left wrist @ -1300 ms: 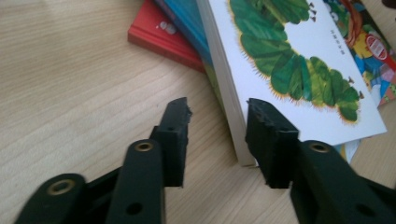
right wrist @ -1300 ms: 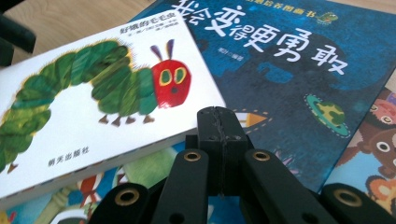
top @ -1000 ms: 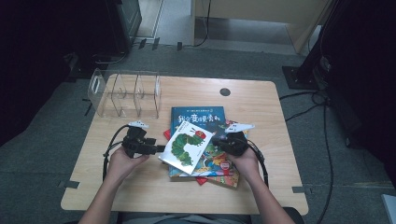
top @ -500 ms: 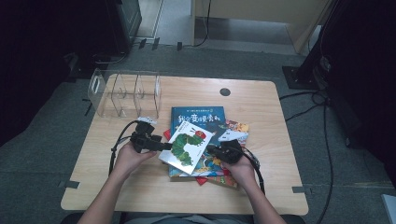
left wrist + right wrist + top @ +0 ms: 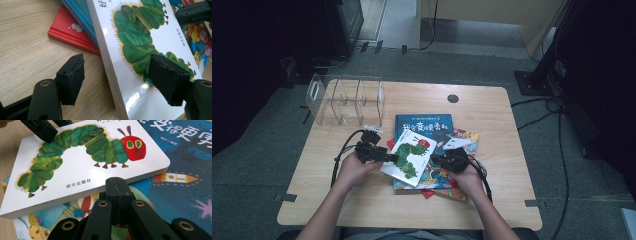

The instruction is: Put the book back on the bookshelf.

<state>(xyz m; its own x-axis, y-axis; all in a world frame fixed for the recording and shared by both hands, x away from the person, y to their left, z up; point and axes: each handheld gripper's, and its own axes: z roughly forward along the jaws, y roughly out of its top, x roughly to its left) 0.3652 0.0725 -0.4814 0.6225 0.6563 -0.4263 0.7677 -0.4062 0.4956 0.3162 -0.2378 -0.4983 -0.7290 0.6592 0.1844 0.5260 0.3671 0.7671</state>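
Left gripper [image 5: 116,80] jaws just spread astride caterpillar book [image 5: 409,156] edge (right gripper [image 5: 116,185] pressed together, empty): grasp pending.

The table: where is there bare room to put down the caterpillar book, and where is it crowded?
Bare wood lies along the right edge of the table, right of the book pile, and along the far edge between the clear rack and the round hole. The near left corner is also free. The middle is crowded: the caterpillar book, the pile, and both grippers.
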